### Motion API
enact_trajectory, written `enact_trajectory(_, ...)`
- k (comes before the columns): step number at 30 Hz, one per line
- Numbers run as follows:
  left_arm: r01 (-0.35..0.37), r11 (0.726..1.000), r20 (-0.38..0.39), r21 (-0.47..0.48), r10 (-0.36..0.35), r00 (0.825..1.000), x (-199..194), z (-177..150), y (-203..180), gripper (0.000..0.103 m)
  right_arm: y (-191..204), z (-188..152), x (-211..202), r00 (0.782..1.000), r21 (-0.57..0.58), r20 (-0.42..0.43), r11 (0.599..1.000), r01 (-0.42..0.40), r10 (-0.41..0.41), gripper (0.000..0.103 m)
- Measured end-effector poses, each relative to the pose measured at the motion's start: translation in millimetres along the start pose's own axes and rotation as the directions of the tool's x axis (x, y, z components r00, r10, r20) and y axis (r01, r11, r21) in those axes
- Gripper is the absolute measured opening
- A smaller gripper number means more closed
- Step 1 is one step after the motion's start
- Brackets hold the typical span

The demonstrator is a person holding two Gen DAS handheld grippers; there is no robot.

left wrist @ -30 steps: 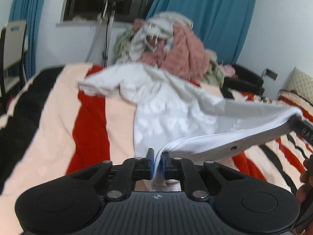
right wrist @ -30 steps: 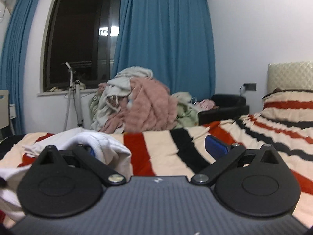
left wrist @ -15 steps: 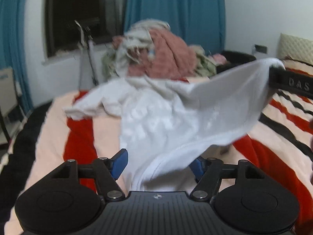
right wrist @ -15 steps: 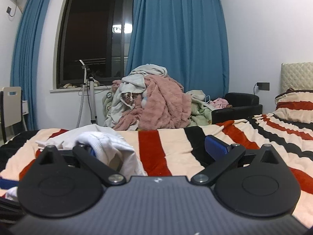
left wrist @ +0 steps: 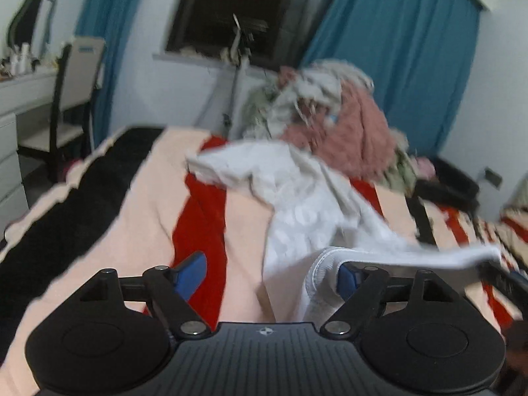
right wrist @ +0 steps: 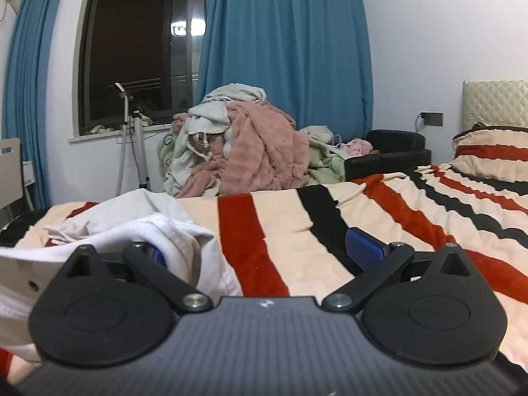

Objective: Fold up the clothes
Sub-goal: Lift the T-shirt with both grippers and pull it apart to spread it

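Observation:
A white garment (left wrist: 297, 211) lies crumpled on the striped bed cover (left wrist: 138, 204), stretching from the far middle toward me. My left gripper (left wrist: 269, 274) is open; the garment's hem drapes over its right finger (left wrist: 349, 279). In the right wrist view the same white garment (right wrist: 138, 221) lies at the left, bunched over the left finger. My right gripper (right wrist: 260, 247) is open above the bed cover (right wrist: 330, 227). The right gripper's tip shows at the far right of the left wrist view, under the garment's edge.
A heap of pink, grey and green clothes (right wrist: 244, 155) is piled beyond the bed's far edge. A black armchair (right wrist: 392, 151) stands to its right, a striped pillow (right wrist: 491, 155) at far right. A desk and chair (left wrist: 69, 99) stand at the left, a tripod (right wrist: 132, 138) by the window.
My left gripper opened and let go of the garment's hem, then swung left and tilted. The lifted cloth dropped back toward the bed. The right gripper stayed open and drew back slightly.

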State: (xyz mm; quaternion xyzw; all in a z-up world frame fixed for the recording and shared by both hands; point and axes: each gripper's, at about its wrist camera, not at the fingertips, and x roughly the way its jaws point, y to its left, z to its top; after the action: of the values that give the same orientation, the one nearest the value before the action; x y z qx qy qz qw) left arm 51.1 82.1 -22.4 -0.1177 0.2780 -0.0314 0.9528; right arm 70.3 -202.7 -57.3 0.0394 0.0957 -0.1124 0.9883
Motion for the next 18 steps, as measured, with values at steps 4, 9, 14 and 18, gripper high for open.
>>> enact_trajectory(4, 0.039, 0.999, -0.112, -0.013, -0.040, 0.993, -0.5, -15.6, 1.4, 0.082, -4.5, 2.6, -4.1, 1.000, 0.016, 0.018, 1.000, 0.010, -0.010, 0.103)
enact_trajectory(9, -0.009, 0.995, -0.205, 0.095, 0.029, 0.978, 29.1, -31.9, -11.5, 0.084, -4.5, 4.9, -9.5, 0.998, 0.027, 0.059, 1.000, 0.007, -0.009, 0.103)
enact_trajectory(14, -0.106, 0.988, -0.114, 0.115, 0.119, 0.986, 31.1, -31.4, -9.7, 0.083, -2.3, 5.5, -15.9, 0.991, 0.027, 0.130, 1.000, 0.010, -0.014, 0.103)
enact_trajectory(18, -0.181, 0.977, -0.022, 0.111, 0.185, 0.983, 28.5, -29.2, -6.4, 0.085, 2.0, 6.8, -22.1, 0.979, 0.004, 0.202, 1.000, 0.018, -0.018, 0.103)
